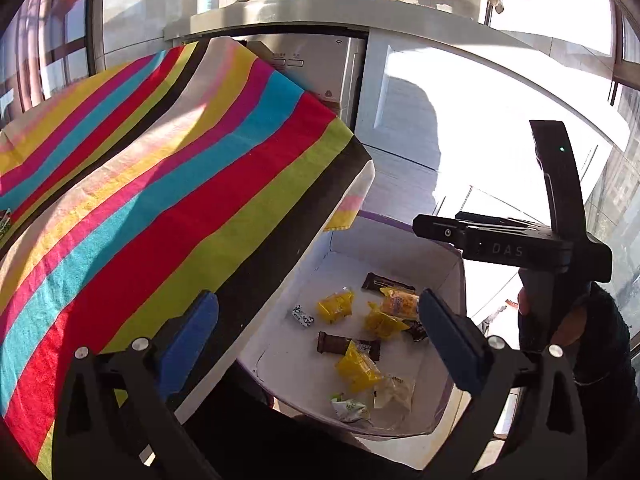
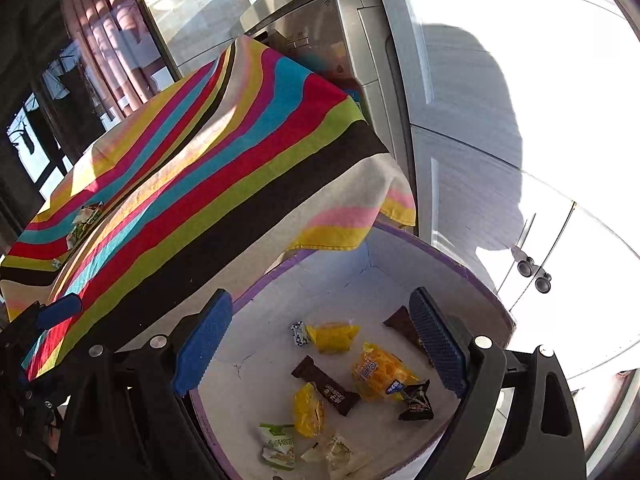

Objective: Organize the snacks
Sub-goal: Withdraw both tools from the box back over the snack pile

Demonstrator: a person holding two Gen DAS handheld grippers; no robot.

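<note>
While both grippers hang spread and empty over the box (image 2: 460,276), the left gripper (image 1: 320,336) and right gripper (image 2: 324,344) frame loose snacks on its white floor. These wrapped pieces look light, crinkly and slippery; the yellow packet (image 2: 308,410) is probably soft, best pinched across its middle, while the brown bar (image 2: 326,386) seems stiffer. Beyond the box, a striped cloth (image 2: 224,168) covers the counter, its corner drooping over the box's rim. More snacks (image 2: 84,216) lie on it, well apart from the box.
</note>
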